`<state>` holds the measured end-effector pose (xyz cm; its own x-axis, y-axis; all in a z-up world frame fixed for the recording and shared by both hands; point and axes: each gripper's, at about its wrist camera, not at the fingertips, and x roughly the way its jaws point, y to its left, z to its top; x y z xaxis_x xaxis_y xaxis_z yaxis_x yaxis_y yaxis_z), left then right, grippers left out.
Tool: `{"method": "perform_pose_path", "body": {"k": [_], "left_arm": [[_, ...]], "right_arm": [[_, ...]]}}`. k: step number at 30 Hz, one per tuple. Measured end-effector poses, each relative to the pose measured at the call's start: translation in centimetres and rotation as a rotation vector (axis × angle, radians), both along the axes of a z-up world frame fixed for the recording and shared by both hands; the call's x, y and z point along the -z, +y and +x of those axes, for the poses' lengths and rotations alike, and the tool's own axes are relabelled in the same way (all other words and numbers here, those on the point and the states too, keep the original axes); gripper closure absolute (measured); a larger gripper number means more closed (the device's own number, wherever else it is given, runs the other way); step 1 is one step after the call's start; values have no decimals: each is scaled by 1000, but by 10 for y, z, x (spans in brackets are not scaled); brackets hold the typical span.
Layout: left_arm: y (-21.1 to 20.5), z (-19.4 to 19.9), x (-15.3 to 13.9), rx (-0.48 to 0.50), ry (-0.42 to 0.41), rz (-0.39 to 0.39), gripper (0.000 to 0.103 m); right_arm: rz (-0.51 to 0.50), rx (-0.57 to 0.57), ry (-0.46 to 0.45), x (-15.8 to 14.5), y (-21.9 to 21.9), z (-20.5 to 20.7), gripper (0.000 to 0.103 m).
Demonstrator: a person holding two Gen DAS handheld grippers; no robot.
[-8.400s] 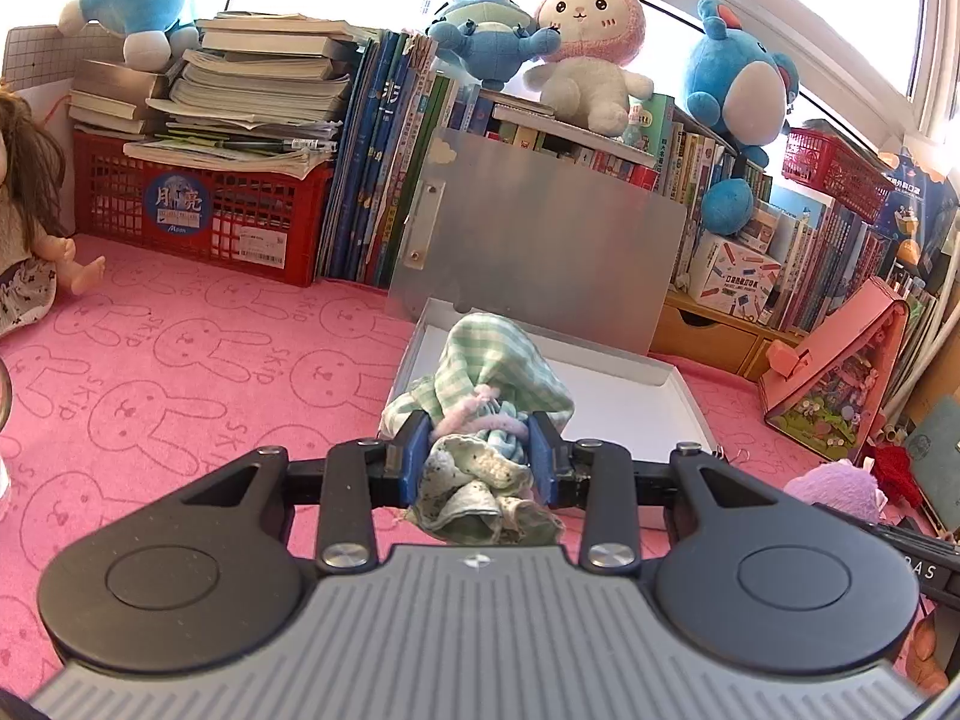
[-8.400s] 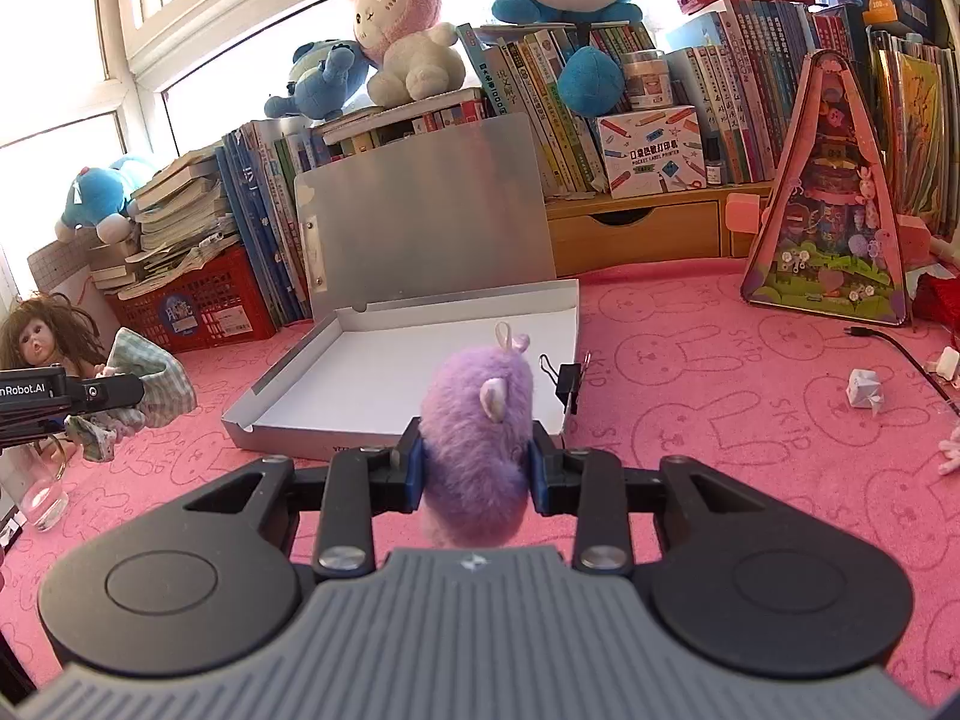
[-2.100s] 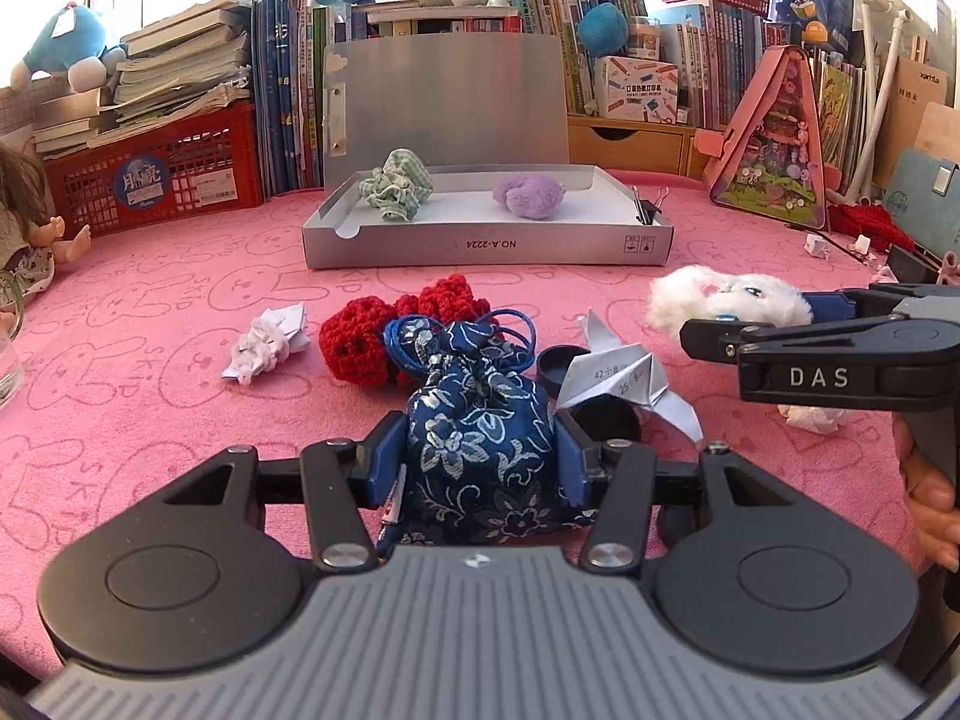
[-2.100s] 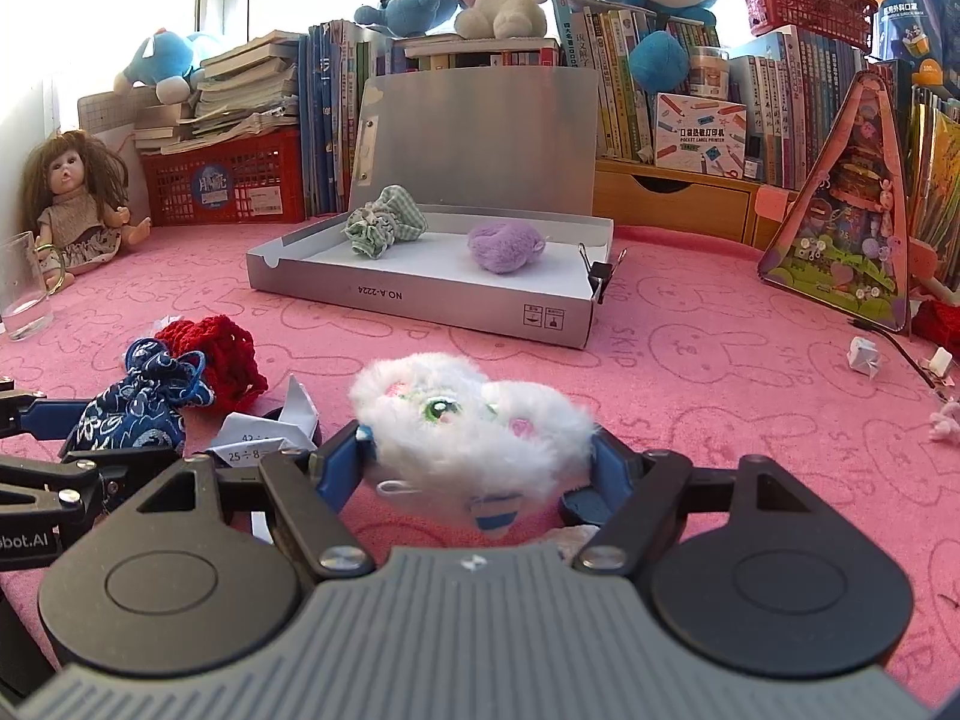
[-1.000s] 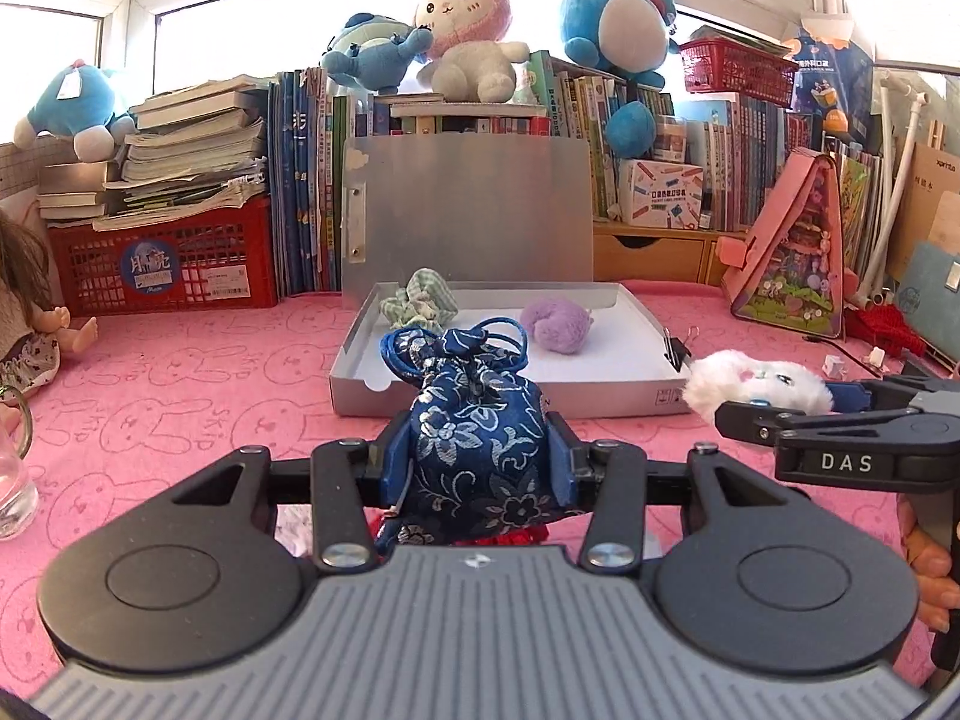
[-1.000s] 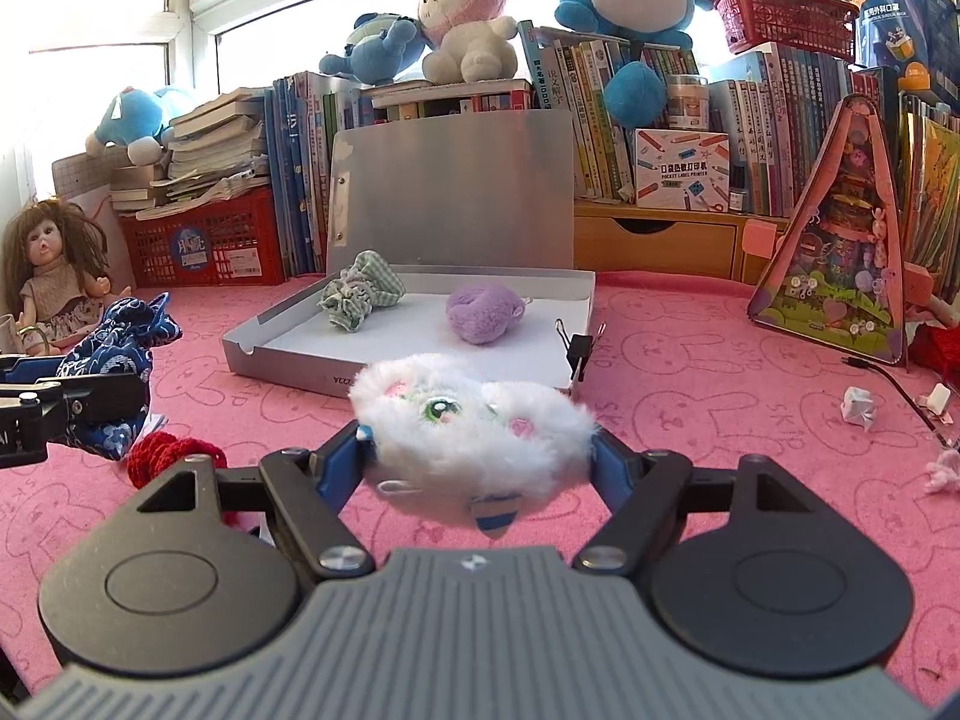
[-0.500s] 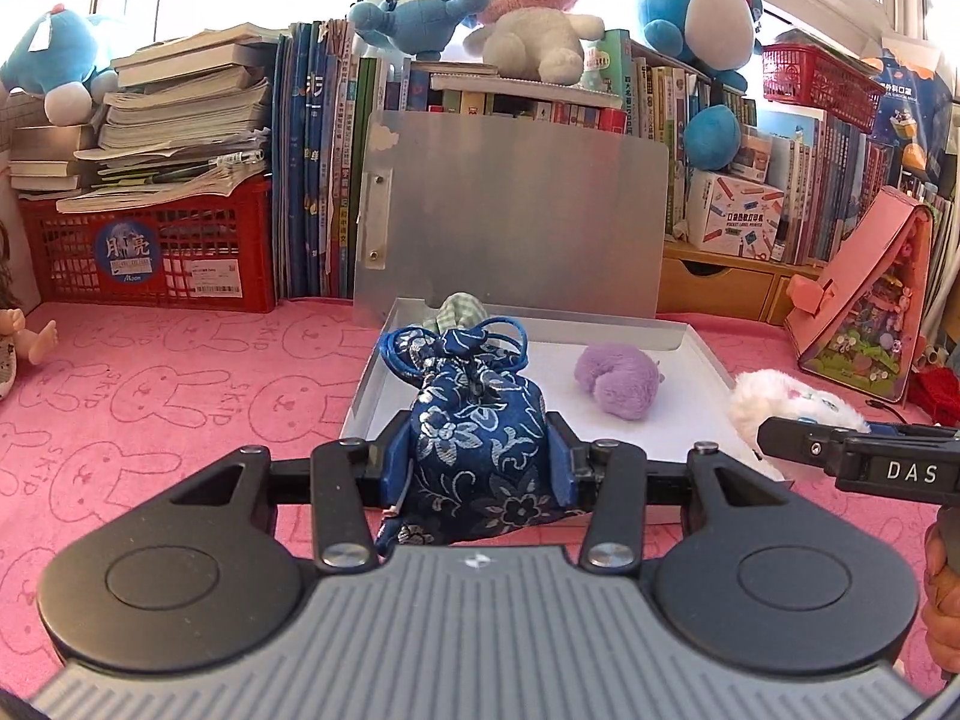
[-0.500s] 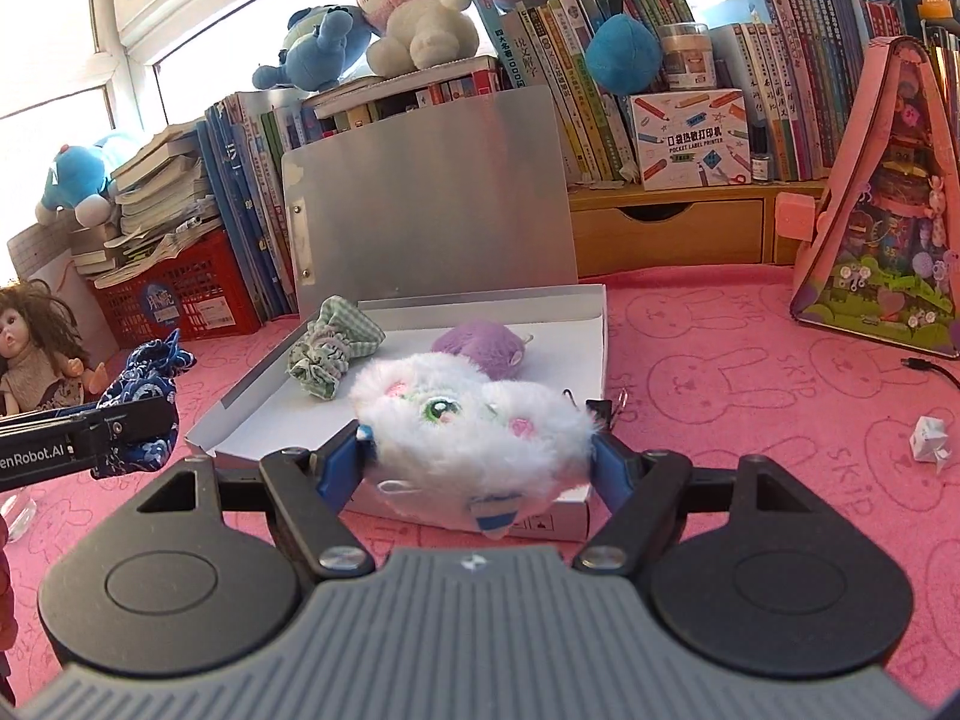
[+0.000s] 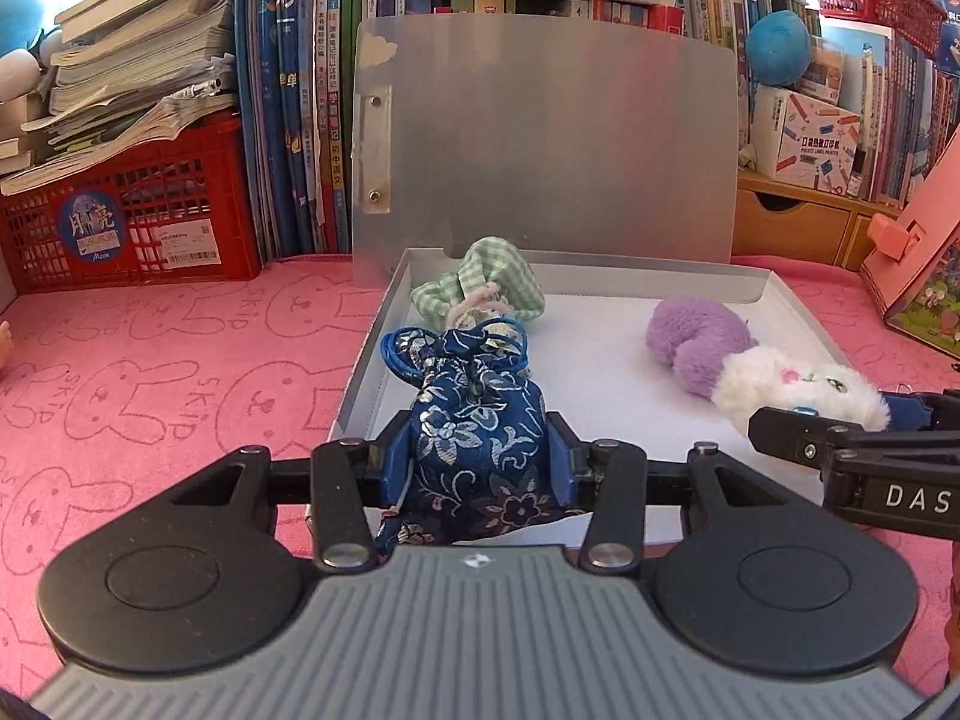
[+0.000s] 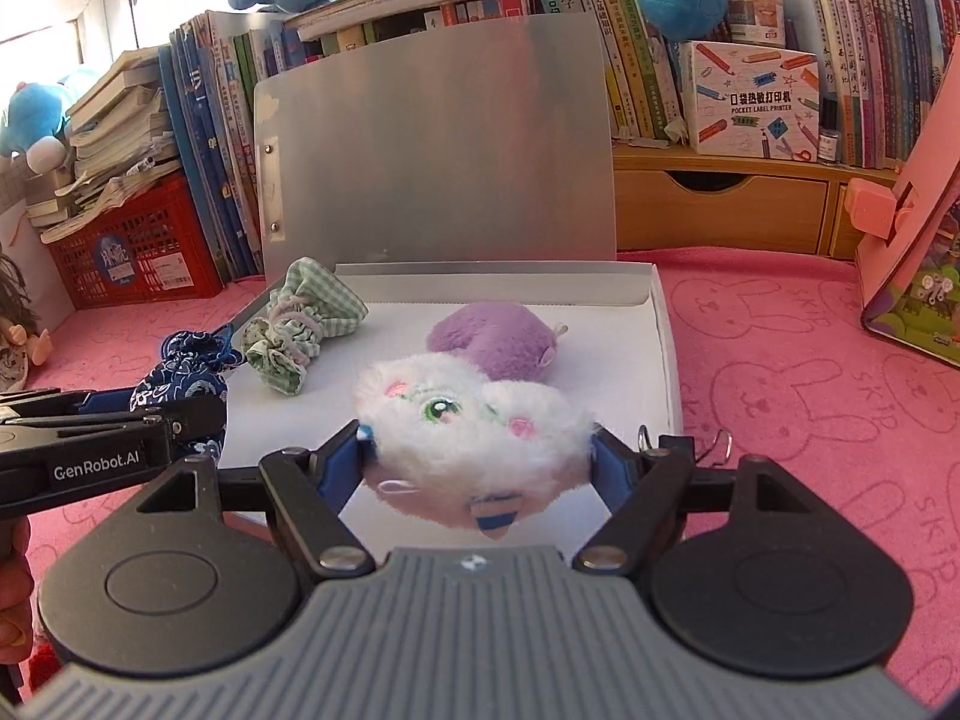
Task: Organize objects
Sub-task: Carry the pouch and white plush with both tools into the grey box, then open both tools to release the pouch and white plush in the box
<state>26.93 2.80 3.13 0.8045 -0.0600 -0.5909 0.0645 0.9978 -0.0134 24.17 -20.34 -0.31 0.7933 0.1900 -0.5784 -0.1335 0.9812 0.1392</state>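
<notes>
My left gripper (image 9: 477,456) is shut on a dark blue flowered drawstring pouch (image 9: 474,420), held over the near left part of the open grey box (image 9: 360,372). My right gripper (image 10: 480,456) is shut on a white fluffy plush (image 10: 474,426), held over the box's near edge (image 10: 669,372). Inside the box lie a green checked pouch (image 9: 486,288) at the back left and a purple plush (image 9: 696,336) to its right. From the left wrist view the right gripper (image 9: 840,420) and white plush (image 9: 792,387) show at the right; the right wrist view has the left gripper (image 10: 180,414) and blue pouch (image 10: 180,384) at the left.
The box's grey lid (image 9: 546,150) stands upright behind it, against rows of books (image 9: 300,120). A red crate (image 9: 126,222) with stacked books is back left, a wooden drawer unit (image 10: 720,210) back right, a pink toy house (image 10: 918,264) right. A pink bunny-print cloth (image 9: 150,390) covers the table. A binder clip (image 10: 684,441) grips the box's near right corner.
Both grippers have moved forward toward the box with their loads and now hang over it. The box looms larger; the red knitted thing and paper on the cloth have dropped out of view.
</notes>
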Motion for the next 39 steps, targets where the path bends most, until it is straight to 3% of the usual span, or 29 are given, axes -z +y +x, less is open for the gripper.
{"method": "perform_pose_path", "body": {"k": [11,17,32,37,39], "left_arm": [[5,25,11,-23,27,3,52],[10,35,22,-34,102,-6,51],[7,36,22,-23,103,23,50],[7,35,19,-32,115,23,43],[6,31,14,-22,122,21,36]], "right_arm": [[-46,-6,28,13,16,15,26],[-50,1,43,20,18,19,26],[-51,-1,49,24,19,20,26],[-31,0,46,23,17,18,17],[-10,-9,47,20,15,17,15]]}}
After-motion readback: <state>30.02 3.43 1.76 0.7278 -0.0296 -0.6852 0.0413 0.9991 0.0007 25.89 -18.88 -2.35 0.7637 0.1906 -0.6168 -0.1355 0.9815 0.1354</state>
